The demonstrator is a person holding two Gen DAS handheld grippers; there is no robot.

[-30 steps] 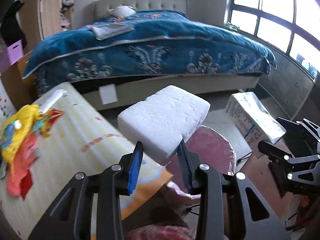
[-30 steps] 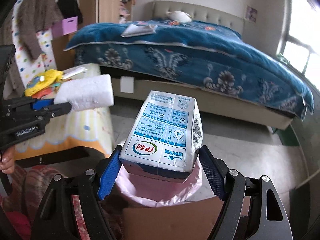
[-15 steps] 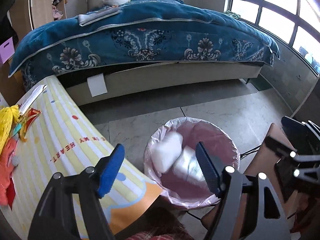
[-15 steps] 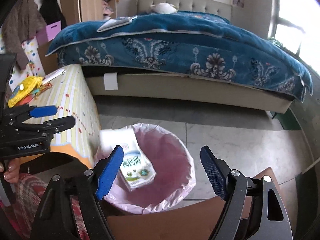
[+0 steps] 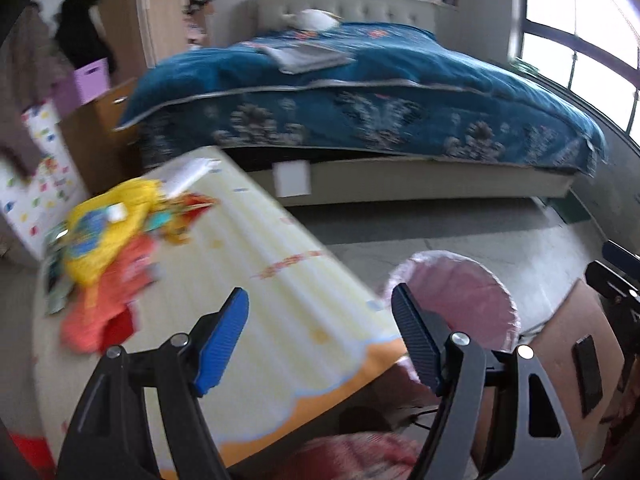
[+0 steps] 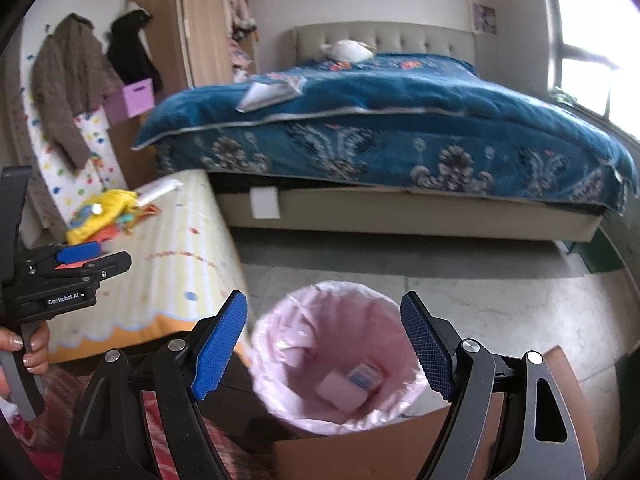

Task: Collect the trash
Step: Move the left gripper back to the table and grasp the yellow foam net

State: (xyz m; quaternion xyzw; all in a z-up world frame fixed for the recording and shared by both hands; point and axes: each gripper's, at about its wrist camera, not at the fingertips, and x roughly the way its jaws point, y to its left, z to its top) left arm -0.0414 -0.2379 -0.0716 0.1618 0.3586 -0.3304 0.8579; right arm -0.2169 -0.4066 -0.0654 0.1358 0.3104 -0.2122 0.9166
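Observation:
My left gripper point(image 5: 320, 340) is open and empty above the yellow striped table cover point(image 5: 280, 312). To its left lies a pile of yellow and orange wrappers point(image 5: 104, 240), with a white tube-like item point(image 5: 188, 174) behind it. The pink-lined trash bin point(image 5: 460, 288) stands right of the table. My right gripper point(image 6: 326, 344) hangs open and empty over the bin point(image 6: 352, 312). Inside the bin lie a milk carton point(image 6: 362, 376) and white foam pieces point(image 6: 296, 336). The right wrist view also shows the left gripper point(image 6: 112, 256) over the table.
A bed point(image 6: 400, 120) with a blue quilt fills the back. A cardboard box point(image 5: 568, 352) stands right of the bin, with a dark flat object point(image 5: 586, 372) on it. A person's hand point(image 6: 32, 352) holds the left gripper. A wardrobe point(image 6: 200, 20) and a purple box point(image 6: 138, 96) stand at the far left.
The left gripper let go of the white foam block and the right gripper dropped the milk carton; both fell into the bin. The left gripper then swung left over the table.

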